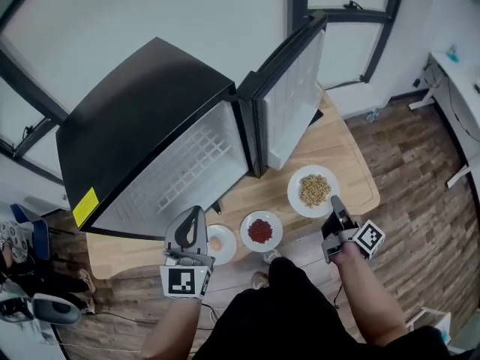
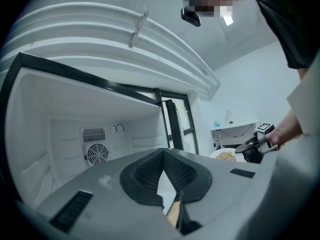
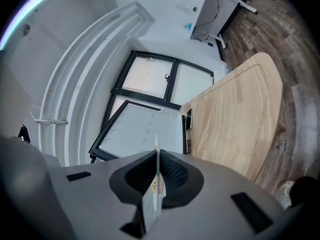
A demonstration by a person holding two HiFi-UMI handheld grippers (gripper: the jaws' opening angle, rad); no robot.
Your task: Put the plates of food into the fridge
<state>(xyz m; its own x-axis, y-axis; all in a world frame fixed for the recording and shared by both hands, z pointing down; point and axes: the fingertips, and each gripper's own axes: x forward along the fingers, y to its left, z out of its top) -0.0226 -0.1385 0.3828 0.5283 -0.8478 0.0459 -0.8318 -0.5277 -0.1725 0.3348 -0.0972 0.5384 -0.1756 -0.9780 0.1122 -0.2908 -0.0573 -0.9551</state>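
1. Plates of food, three in all, were outside the black fridge [image 1: 142, 103], in a row near the front edge of the wooden table [image 1: 345, 163].
2. The fridge door [image 1: 292, 96] stood wide open, and the white inside, with a round fan on the back wall, held no plate.
3. The right gripper [image 1: 335, 201] was rolled onto its side. Its jaws were clamped on the near rim of the plate of yellow grains [image 1: 296, 199], and the right gripper view showed that rim edge-on between them.
4. The plate of red food [image 1: 247, 238] lay in the middle, apart from both grippers.
5. The plate of pale orange food [image 1: 225, 255] lay farthest left, its left rim hidden by the left gripper [image 1: 198, 212].
6. The left gripper was upright and pointed level at the open fridge. Its jaw tips met with nothing pinched between them. Nearer the base, a white sliver and a tan patch showed through the gap.
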